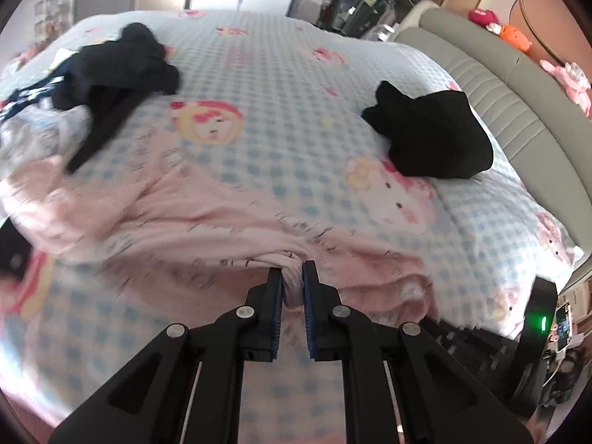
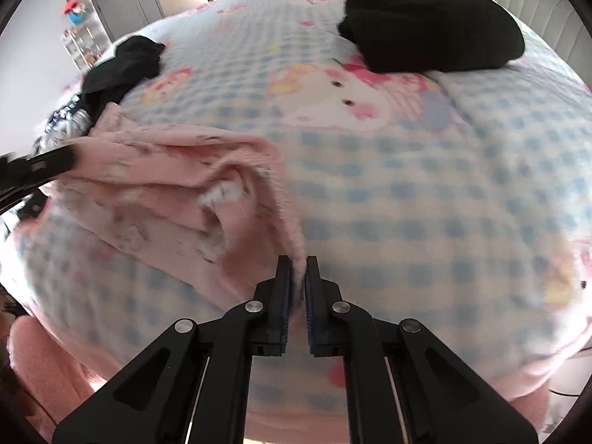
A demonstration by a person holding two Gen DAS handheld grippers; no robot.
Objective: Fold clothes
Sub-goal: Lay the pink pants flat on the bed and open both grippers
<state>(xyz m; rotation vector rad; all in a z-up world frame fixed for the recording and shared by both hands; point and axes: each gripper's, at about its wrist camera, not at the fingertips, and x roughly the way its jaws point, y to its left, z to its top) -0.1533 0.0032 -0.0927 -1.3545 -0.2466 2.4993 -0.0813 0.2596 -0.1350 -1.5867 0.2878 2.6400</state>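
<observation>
A pink garment [image 1: 166, 222] lies crumpled across the near part of the bed. My left gripper [image 1: 292, 268] is shut on a bunched fold of it, and cloth shows between the blue pads. In the right wrist view the pink garment [image 2: 148, 177] stretches off to the left. My right gripper [image 2: 298, 261] is shut on its ribbed edge, lifting it a little off the cover. At the left edge of that view, the left gripper's black finger [image 2: 48, 164] pinches the garment's far end.
A folded black garment [image 1: 433, 137] [image 2: 433, 26] lies near the padded headboard [image 1: 499, 85]. A heap of black and patterned clothes [image 1: 122, 70] [image 2: 122, 63] sits on the far left of the checked cartoon bedspread [image 1: 277, 74]. A black device with a green light [image 1: 536, 333] is at the right edge.
</observation>
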